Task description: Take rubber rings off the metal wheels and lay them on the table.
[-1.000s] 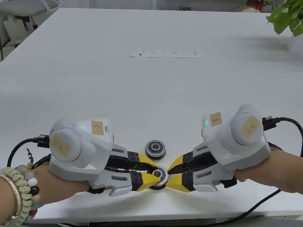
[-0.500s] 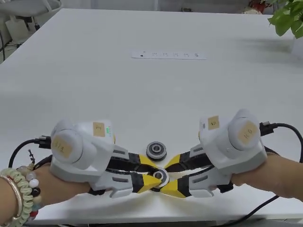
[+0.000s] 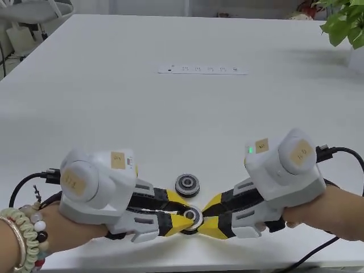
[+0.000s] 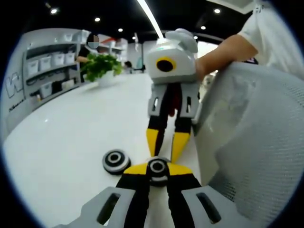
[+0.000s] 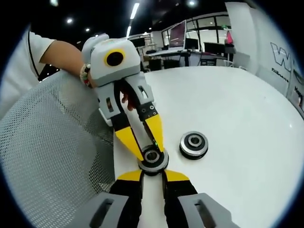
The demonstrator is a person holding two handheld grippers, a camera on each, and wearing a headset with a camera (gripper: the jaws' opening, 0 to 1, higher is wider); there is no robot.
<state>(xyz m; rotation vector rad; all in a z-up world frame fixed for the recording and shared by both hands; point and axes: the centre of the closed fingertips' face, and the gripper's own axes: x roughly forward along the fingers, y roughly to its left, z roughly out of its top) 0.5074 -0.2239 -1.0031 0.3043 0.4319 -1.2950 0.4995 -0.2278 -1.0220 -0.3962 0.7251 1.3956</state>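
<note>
A small metal wheel [image 3: 191, 216] with a black rubber ring around it sits near the table's front edge. My left gripper [image 3: 182, 219] comes in from the left and my right gripper [image 3: 205, 219] from the right. Their yellow tips meet on this wheel. In the left gripper view the wheel [image 4: 157, 167] lies between my own jaws, with the right gripper [image 4: 165, 154] opposite. In the right gripper view the wheel [image 5: 153, 159] sits at my own jaw tips and the left gripper [image 5: 151, 151] clamps it from above. A second ringed wheel [image 3: 187, 184] lies flat just behind.
A white power strip [image 3: 202, 70] lies flat far back at the table's middle. Green plant leaves [image 3: 344, 20] hang over the back right corner. A black cable [image 3: 341, 152] trails from the right gripper. A mesh chair back [image 5: 52, 156] stands close to the table's front edge [image 3: 187, 263].
Both grippers stay closed in on the same wheel at the front edge. The second wheel has not moved. The picture has shifted with the head.
</note>
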